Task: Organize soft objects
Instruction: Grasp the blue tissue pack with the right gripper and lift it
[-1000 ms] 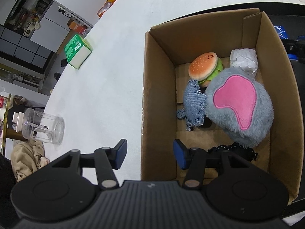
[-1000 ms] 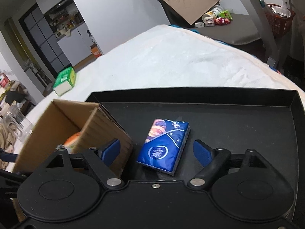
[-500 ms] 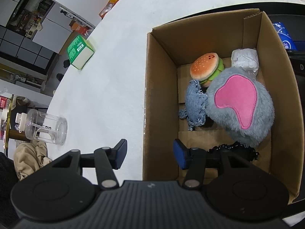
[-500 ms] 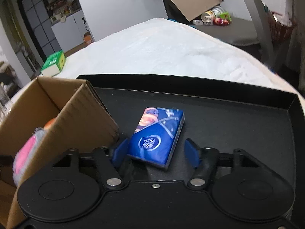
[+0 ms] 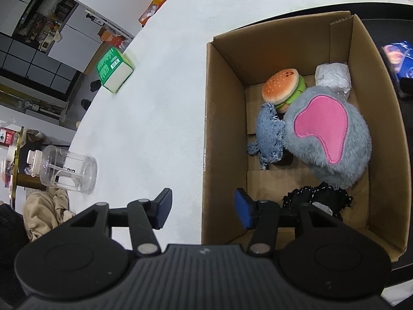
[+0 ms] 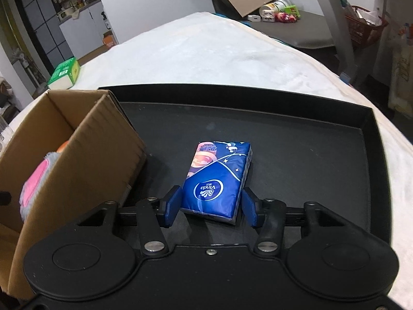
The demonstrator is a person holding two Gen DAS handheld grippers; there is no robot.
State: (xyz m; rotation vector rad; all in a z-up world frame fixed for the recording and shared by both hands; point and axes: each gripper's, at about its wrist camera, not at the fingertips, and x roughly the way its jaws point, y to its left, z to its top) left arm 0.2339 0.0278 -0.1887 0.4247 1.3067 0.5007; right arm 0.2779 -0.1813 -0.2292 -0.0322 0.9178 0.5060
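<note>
Cardboard box [image 5: 224, 134] stands open on the white table [image 5: 160, 108], its right side overlapping the left edge of a black tray [image 6: 296, 139]. Inside the box: a grey plush with a pink patch [image 5: 333, 139] filling the middle, a burger plush [image 5: 281, 89] and a white wrapped bundle [image 5: 333, 77] toward the far wall, a denim scrap [image 5: 269, 134] beside the left wall, and a piece of black lace [image 5: 320, 196] at the near end.

The box's right wall rises just left of the right gripper [image 6: 210, 206] — the closest obstacle on that side.

Blue tissue pack [image 6: 218, 178] lies flat on the tray floor, near the tray's near-left part. Its long axis runs from the near edge toward the far edge, leaning slightly right; the logo end faces the gripper. The right gripper's jaws have just been closing and now sit against the pack's two long sides at its near end, holding it.

Left gripper [image 5: 204, 208] hangs over the box's near-left wall, jaws half apart with only that wall's edge below the gap — nothing pinched.

On the table's left edge: a green carton [image 5: 113, 69] far off, and a clear plastic jar [image 5: 69, 169] on its side nearer. Dark cabinets and clutter beyond; shelving and a red basket [image 6: 361, 28] to the right of the room.
</note>
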